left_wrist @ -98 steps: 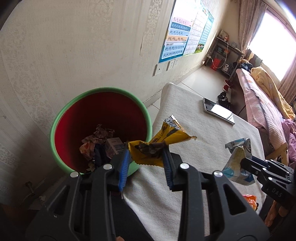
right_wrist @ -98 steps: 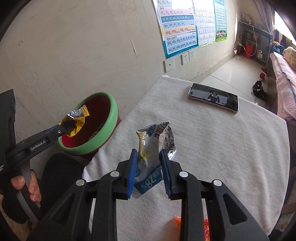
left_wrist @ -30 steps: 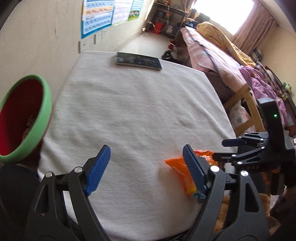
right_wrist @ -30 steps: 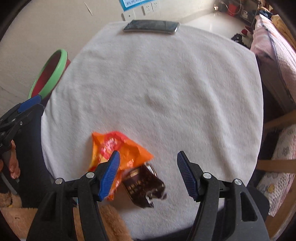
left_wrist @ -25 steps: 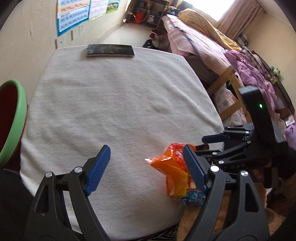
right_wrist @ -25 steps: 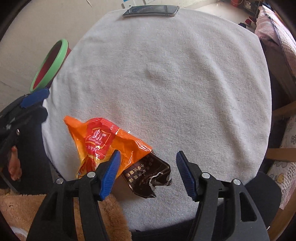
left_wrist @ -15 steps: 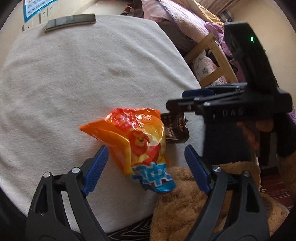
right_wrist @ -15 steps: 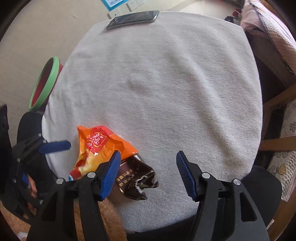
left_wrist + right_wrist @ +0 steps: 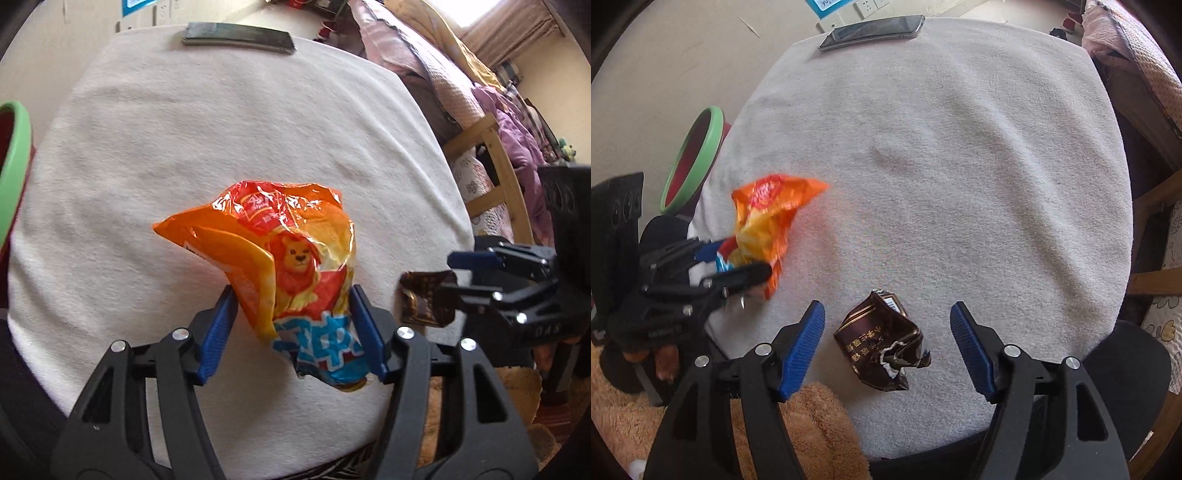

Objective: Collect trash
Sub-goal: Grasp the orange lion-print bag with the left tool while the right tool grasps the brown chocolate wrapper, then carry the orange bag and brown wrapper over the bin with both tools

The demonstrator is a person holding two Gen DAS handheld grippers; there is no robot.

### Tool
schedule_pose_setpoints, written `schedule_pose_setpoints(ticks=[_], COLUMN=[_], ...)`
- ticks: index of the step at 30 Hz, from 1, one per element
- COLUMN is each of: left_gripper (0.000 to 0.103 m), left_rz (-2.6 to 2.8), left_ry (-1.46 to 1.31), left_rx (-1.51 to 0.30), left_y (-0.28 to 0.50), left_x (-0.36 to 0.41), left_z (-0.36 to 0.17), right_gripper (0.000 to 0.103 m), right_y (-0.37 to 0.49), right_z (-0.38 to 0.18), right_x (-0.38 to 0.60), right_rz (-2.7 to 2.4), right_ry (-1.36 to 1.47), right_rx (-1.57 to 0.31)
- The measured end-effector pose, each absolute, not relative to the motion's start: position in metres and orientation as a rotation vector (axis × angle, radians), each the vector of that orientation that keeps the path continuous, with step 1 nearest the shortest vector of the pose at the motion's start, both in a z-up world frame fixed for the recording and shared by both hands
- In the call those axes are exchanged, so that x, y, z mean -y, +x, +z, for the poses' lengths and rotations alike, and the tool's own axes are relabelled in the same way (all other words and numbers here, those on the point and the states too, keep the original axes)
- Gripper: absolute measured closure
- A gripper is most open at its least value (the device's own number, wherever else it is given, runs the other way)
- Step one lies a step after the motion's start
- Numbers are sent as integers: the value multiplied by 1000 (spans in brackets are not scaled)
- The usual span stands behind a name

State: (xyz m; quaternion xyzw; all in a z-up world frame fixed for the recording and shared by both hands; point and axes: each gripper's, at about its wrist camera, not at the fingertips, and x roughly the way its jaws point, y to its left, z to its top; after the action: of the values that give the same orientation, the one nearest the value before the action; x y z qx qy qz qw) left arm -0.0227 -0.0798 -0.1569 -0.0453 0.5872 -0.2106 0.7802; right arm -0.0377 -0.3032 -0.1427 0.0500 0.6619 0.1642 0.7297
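Orange snack bag (image 9: pixel 291 266) sits left of the brown wrapper (image 9: pixel 882 343) on the white tabletop (image 9: pixel 960 166), pinched by the left tongs (image 9: pixel 291 325), whose jaws have just been closing. Right tongs (image 9: pixel 886 339) stand spread astride the brown wrapper, not touching it, their jaws having just been opening.

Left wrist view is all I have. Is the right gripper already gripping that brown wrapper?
Observer: No. In the right wrist view the right gripper is open and its jaws have just been opening. The brown wrapper lies on the white cloth between them, touching neither pad.
Operator: Where's the bin from there?
Observer: The green-rimmed bin stands off the cloth's left edge, farther from the camera than the orange snack bag.
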Motion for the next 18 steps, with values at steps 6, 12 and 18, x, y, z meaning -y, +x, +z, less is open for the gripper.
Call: schedule_pose_setpoints(ticks=[6,12,18], left_gripper=[44,43,43], left_rz=[-351,-267,-203], left_ry=[-82,-47,-60], left_rx=[-1191,-1112,-1073], left_y=[-8,-1,2], left_x=[48,28,11], left_z=[-140,-124,-114], right_gripper=[52,71,71], right_y=[-45,-35,-21], right_z=[-156,-144,-136], right_x=[289,279,251], right_rz=[370,350,396], right_ry=[46,14,23], right_rx=[-1494,-1432,-1368])
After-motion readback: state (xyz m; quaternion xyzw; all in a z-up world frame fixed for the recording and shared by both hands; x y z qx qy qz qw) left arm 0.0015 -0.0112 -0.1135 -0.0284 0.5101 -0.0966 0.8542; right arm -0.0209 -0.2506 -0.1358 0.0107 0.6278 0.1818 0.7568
